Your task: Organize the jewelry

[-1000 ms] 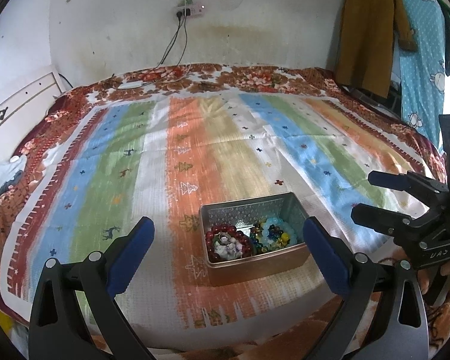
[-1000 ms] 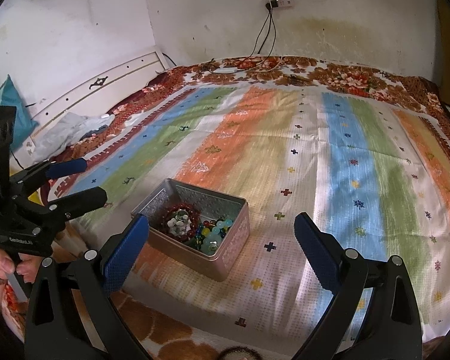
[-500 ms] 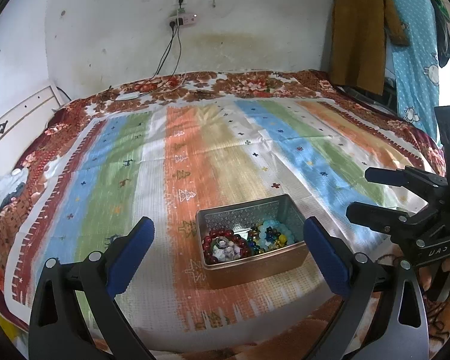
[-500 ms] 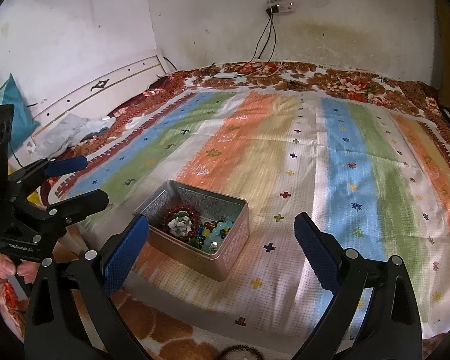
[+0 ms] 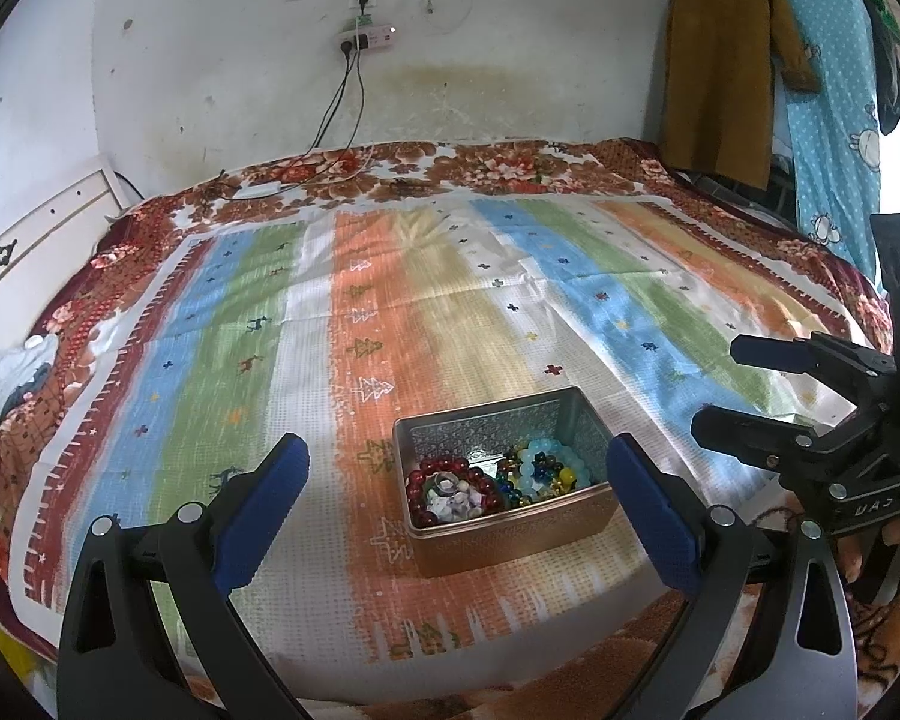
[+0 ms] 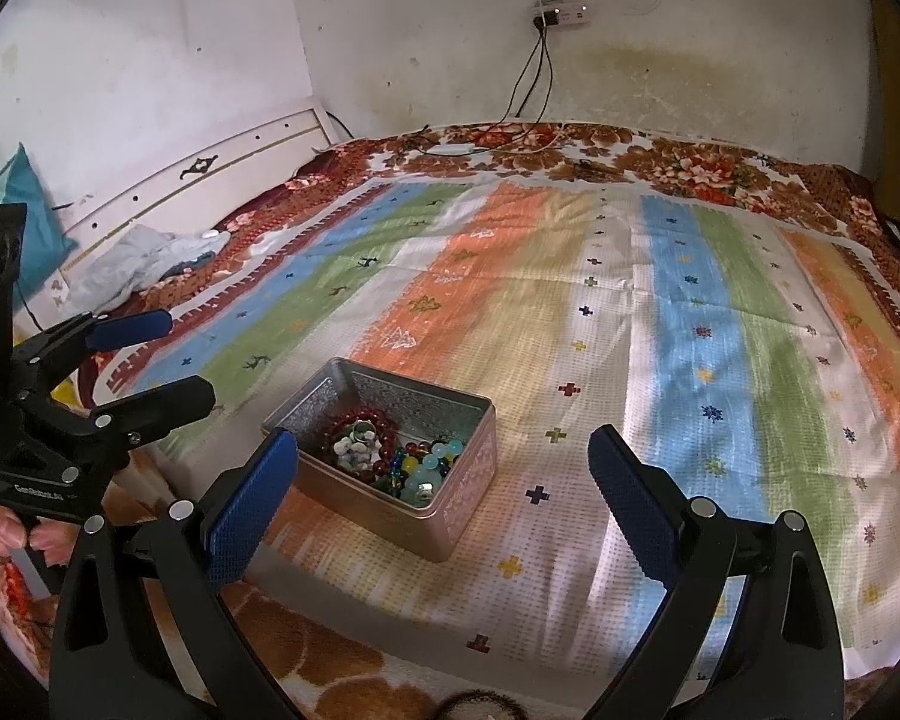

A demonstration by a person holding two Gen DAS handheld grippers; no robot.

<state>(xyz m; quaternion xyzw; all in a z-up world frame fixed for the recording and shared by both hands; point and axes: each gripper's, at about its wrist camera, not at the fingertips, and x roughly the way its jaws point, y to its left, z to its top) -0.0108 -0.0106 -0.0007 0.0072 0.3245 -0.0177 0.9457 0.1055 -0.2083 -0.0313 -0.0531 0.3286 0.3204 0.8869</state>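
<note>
While both of our grippers hover above the near edge of the bed (image 5: 120, 276), neither one touches anything. Our left gripper (image 5: 456, 483) has its jaws spread wide apart, and the open metal tin (image 5: 504, 531) shows between its blue pads (image 5: 258, 510), lower down on the cloth. Our right gripper (image 6: 444, 486) likewise has its jaws wide apart and empty, with the tin (image 6: 450, 516) sitting just ahead of its left pad.

The tin rests on the striped cloth (image 5: 390, 312), on an orange stripe near the bed's front edge. It has no lid on, and its inner walls are embossed silver while the outer wall looks coppery. Inside lies a dark red bead bracelet (image 5: 417, 483) on the left side of the tin in the left wrist view, curled around a small heap of pale stones (image 5: 453, 501) and what looks like a ring. Beside it, filling the other half, lies a tangle of mixed beads (image 5: 540, 468) in pale aqua, blue, yellow and green.

In the left wrist view our right gripper appears at the right edge (image 5: 810, 420), apart from the tin, held by the right hand (image 5: 888, 534). The right wrist view shows our left gripper at the left edge (image 6: 132, 366), with the left hand (image 6: 0, 531) beneath it.

A power strip (image 5: 369, 39) hangs on the wall behind the bed, its cables trailing down onto the floral blanket (image 5: 498, 165).
</note>
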